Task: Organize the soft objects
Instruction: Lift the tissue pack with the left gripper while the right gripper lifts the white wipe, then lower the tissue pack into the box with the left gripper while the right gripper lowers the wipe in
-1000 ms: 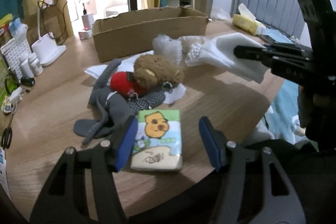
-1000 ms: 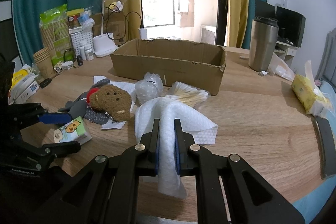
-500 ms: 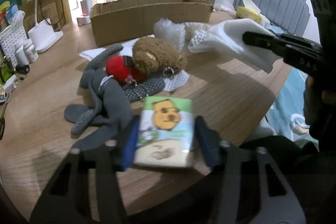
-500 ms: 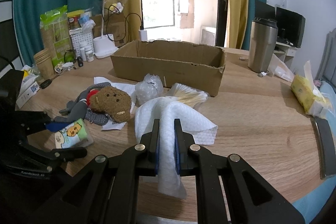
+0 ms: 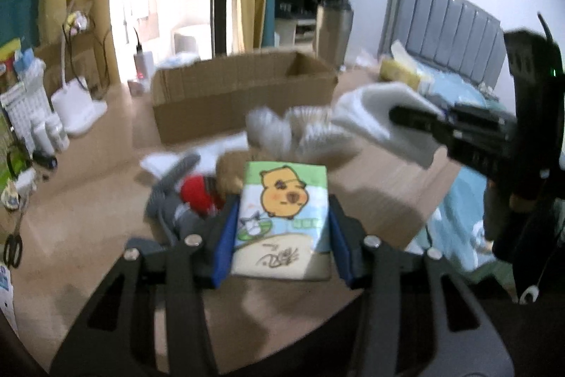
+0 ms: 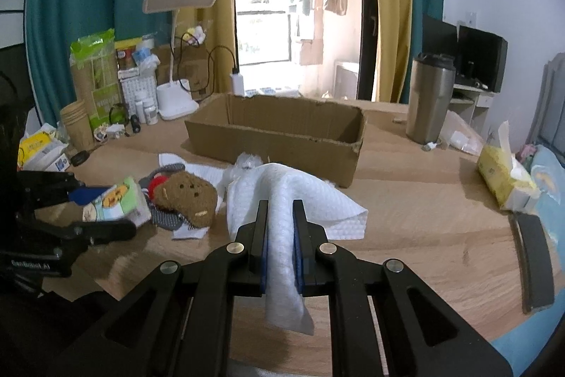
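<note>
Fingers [image 5: 226,235] clamping tissue pack [image 5: 282,218]; blurred toys half-hidden behind.

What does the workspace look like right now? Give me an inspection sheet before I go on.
Surface: wooden table, crowded at left.
Job's things: tissue pack in left gripper; white cloth in right gripper; brown plush on table; cardboard box, open top.
Clutter: steel tumbler, yellow tissue box, paper cups.
Grippers: both shut on their loads.
Cables: black cord behind desk lamp.
Surroundings: curtains, doorway, hanging laundry.
</note>
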A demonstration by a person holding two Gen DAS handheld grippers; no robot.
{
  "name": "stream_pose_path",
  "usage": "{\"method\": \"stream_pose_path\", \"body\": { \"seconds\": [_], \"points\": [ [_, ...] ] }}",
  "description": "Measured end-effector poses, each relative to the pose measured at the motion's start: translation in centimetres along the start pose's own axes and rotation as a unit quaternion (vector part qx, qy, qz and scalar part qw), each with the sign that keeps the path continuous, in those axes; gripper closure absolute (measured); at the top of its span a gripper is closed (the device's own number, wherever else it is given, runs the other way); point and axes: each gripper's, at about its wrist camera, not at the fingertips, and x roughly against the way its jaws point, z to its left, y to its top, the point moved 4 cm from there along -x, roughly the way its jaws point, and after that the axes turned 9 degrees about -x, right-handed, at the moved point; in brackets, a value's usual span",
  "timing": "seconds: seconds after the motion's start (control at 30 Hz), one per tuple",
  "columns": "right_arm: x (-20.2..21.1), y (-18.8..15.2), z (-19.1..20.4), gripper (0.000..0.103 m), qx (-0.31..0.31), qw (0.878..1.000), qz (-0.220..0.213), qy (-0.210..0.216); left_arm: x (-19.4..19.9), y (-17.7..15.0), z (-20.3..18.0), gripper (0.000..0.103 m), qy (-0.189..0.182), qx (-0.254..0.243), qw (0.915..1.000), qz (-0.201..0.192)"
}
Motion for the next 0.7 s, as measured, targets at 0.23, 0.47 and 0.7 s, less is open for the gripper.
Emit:
{"method": "stream_pose_path", "body": {
  "seconds": [0.23, 0.47, 0.7],
  "points": [
    [0.5, 0.9, -0.5, 0.091, 0.003, 1.000, -0.016, 0.000, 0.3, 2.3, 1.5, 0.055, 0.017, 0.011, 0.9994, -0.028],
    [0.4, 2.1, -1.1, 0.091, 0.007, 1.000, -0.031, -0.004, 0.2, 4.1, 4.3, 0.055, 0.036, 0.026, 0.9976, -0.053],
    [-0.5, 4.0, -1.7, 0.091, 0.013, 0.999, -0.047, -0.006, 0.1, 5.7, 7.6, 0.055, 0.046, 0.049, 0.9949, -0.076]
  ]
}}
